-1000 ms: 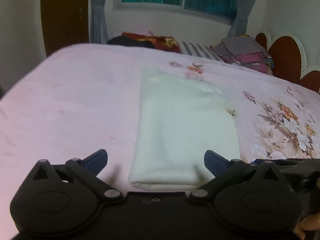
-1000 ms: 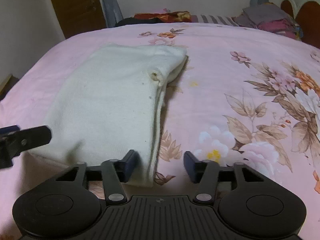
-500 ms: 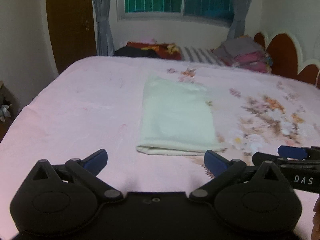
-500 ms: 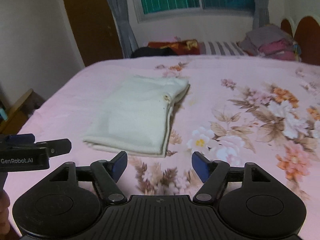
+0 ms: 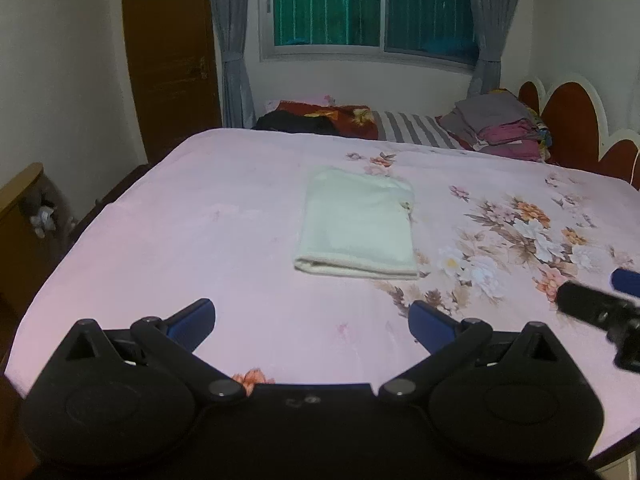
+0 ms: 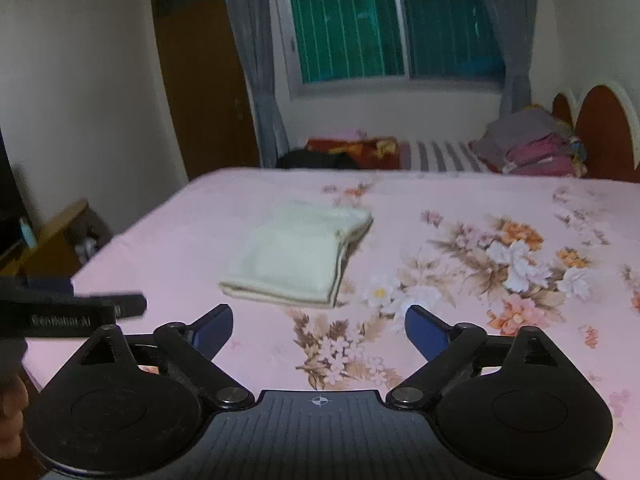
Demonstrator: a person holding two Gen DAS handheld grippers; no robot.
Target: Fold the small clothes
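Note:
A cream-white folded garment [image 5: 357,224] lies flat on the pink floral bedsheet [image 5: 224,232], folded into a neat rectangle; it also shows in the right wrist view [image 6: 298,254]. My left gripper [image 5: 312,322] is open and empty, held back above the near edge of the bed, well short of the garment. My right gripper [image 6: 318,326] is open and empty too, also back from the garment. The right gripper's fingers [image 5: 592,304] show at the right edge of the left wrist view. The left gripper's fingers [image 6: 80,308] show at the left edge of the right wrist view.
Stacked folded clothes [image 5: 500,128] and dark and red bedding [image 5: 320,120] lie at the far end by the window. A red scalloped headboard [image 5: 576,120] is at the right. A wooden door [image 5: 172,60] and low furniture [image 5: 24,216] are at the left.
Both grippers have pulled back and up from the folded garment, which now lies farther away. The right gripper's jaws have opened wider. The garment has not moved.

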